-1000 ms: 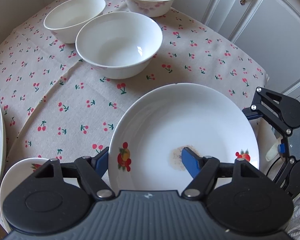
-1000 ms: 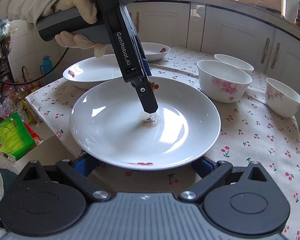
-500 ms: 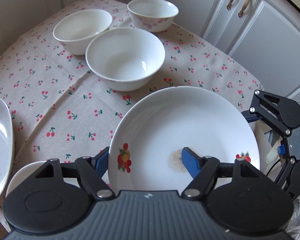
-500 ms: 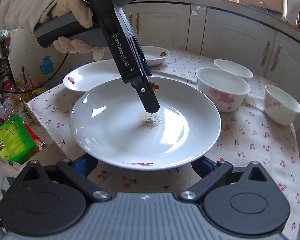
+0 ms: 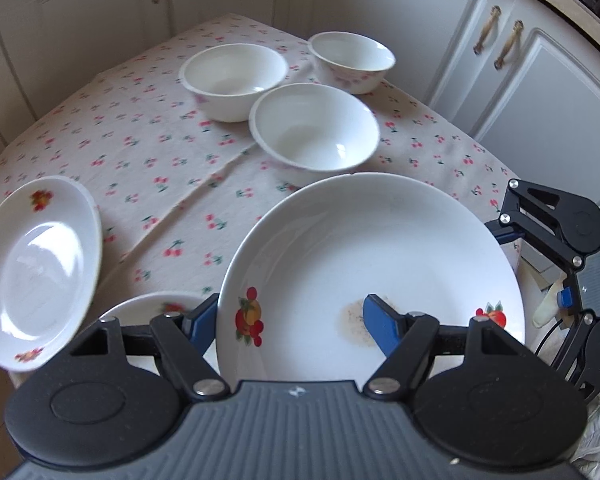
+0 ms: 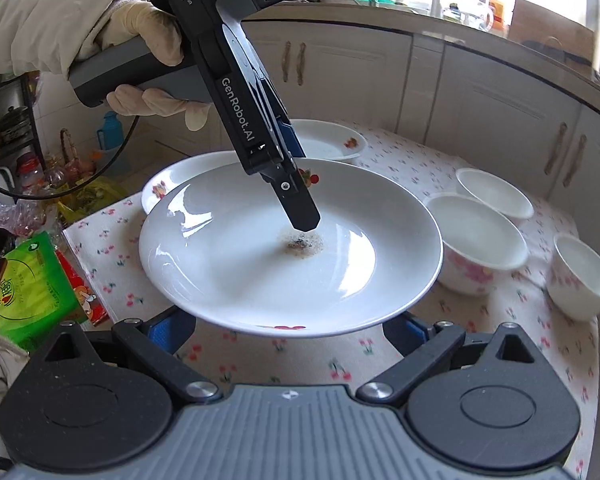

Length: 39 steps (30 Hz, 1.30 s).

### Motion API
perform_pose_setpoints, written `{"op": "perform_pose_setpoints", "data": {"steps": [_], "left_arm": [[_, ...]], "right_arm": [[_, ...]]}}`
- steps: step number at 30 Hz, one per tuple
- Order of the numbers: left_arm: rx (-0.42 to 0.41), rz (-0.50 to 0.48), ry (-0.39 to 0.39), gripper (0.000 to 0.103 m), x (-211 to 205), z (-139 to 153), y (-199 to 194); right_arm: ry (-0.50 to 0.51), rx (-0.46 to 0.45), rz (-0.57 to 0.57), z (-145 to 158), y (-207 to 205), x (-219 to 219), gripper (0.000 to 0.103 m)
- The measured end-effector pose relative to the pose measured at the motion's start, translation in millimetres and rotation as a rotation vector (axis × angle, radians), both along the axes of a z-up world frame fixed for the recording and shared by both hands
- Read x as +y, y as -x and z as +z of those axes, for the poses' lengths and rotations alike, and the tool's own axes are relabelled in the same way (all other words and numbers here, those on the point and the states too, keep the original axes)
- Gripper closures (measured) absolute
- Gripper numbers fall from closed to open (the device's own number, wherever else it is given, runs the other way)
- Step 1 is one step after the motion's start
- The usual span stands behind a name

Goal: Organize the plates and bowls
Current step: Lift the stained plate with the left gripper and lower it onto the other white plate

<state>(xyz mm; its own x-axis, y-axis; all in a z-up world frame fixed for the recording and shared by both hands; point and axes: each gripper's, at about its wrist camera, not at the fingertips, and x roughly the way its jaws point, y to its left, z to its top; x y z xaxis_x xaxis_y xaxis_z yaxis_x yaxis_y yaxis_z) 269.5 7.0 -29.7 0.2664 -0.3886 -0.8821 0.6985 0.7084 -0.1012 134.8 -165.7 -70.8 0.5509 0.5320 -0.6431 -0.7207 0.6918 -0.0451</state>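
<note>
Fruit-print plate gripped by its rim in the left gripper, clear of the table.
One blue pad lies on the plate's inner face beside a brown stain, and the other sits under the rim, so the left claw is clamped on the plate. A gloved hand holds this gripper. The right gripper has its jaws spread wide beneath the plate's near edge; whether they touch the underside cannot be told. On the cherry-print tablecloth stand three white bowls, close together beyond the plate. A second plate and a third plate lie at the left.
</note>
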Motion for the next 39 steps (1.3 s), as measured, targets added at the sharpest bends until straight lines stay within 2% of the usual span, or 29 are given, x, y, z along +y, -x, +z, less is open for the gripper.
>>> {"op": "perform_pose_setpoints", "data": {"steps": [7,18,25,39], "left_arm": [[0.001,0.067,0.013,0.029,43,-1,-2],[0.030,0.138,0.046,0.029,94,-22,-15],[0.047,0.142,0.071,0.029,105,-33,-22],[0.060,0.148,0.073,0.028,107,-42,-25]], "right_arm": [[0.003,0.002,0.060,1,-13,34,0.002],[0.028,0.040,0.118,-4,-37,81,0.002],[0.057,0.061,0.123,-7,-43,94,0.002],[0.067,0.080,0.113,-7,-42,99,0.002]]}}
